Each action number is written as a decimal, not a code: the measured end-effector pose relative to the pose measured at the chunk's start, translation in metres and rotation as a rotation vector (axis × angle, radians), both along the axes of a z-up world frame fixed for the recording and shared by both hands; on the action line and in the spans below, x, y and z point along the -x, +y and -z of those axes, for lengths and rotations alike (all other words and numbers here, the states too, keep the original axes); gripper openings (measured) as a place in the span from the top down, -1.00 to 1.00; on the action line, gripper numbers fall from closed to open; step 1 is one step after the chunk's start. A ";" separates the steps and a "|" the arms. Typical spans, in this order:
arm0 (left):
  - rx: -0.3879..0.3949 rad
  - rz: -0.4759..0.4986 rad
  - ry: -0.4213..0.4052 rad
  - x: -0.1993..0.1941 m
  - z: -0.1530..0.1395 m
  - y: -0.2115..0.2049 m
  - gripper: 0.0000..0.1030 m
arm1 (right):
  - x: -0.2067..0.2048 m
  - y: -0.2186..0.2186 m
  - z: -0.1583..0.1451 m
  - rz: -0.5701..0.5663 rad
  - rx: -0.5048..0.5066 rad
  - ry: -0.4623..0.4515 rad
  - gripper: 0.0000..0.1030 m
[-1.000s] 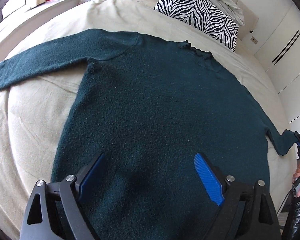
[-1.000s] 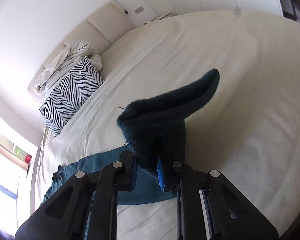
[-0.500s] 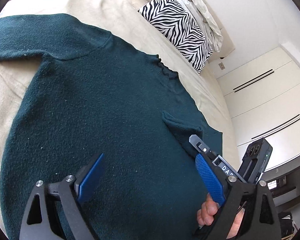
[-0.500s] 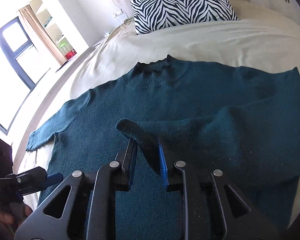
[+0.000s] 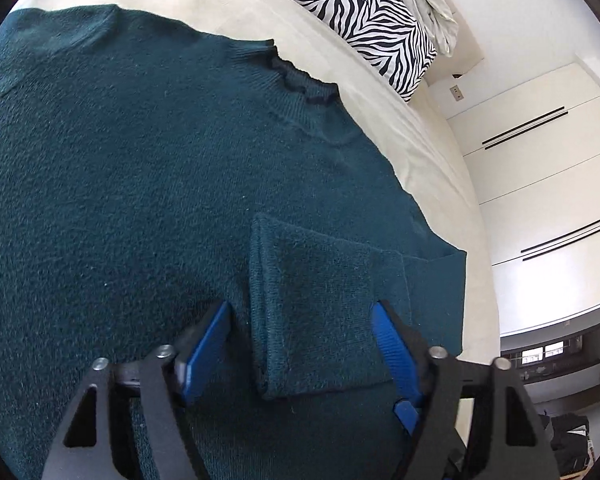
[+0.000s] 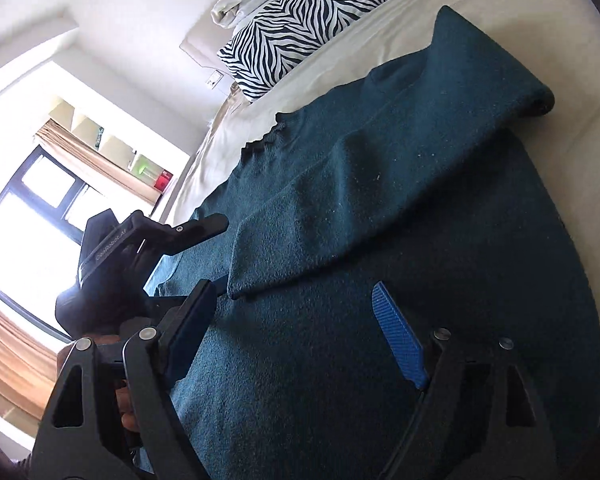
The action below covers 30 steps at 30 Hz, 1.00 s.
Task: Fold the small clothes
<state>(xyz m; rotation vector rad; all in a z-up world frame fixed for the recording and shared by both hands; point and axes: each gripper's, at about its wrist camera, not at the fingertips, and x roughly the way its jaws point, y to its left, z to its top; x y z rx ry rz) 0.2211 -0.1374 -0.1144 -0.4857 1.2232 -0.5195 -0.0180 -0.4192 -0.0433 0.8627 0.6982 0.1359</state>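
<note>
Teal knit sweater (image 5: 148, 184) lies flat, front down or up I cannot tell, across a cream bed (image 5: 204, 4), its ribbed collar toward the zebra-striped pillow (image 5: 356, 12) at one o'clock. One sleeve (image 5: 312, 312) is now folded in over the body; its cuff end rests on the chest, at the centre of the left wrist view.

A second ago the right gripper (image 6: 300, 332) was pinching that cuff and carrying it across. Its jaws have just been opening and now stand wide, with nothing between them; the cuff lies free at eleven o'clock from its blue pads, just ahead of them.

The left gripper (image 5: 300, 356) has swung over from the sweater's hem side to the folded sleeve. Its jaws have just been closing and stand at a middling gap, straddling the cuff without pressing on it.

Judging from this, the first sleeve fold is done and released. The other sleeve probably remains to be folded in.
</note>
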 end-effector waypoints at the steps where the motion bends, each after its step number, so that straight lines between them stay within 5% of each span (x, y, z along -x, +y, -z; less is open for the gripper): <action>1: -0.031 0.006 0.002 -0.002 0.001 -0.002 0.07 | 0.013 0.006 0.005 0.011 -0.015 0.000 -0.57; 4: -0.064 0.025 -0.023 -0.010 -0.005 -0.002 0.83 | 0.038 0.003 0.010 0.026 -0.051 0.003 -0.54; 13: -0.055 -0.119 -0.282 -0.034 -0.067 0.060 0.85 | 0.075 -0.012 0.041 0.046 -0.091 -0.009 -0.54; 20: -0.118 -0.186 -0.227 -0.067 -0.023 0.093 0.85 | 0.084 -0.034 0.048 0.106 -0.172 -0.013 -0.54; 30: -0.089 -0.203 -0.225 -0.067 0.015 0.092 0.84 | 0.019 -0.057 0.074 0.170 -0.266 0.077 -0.54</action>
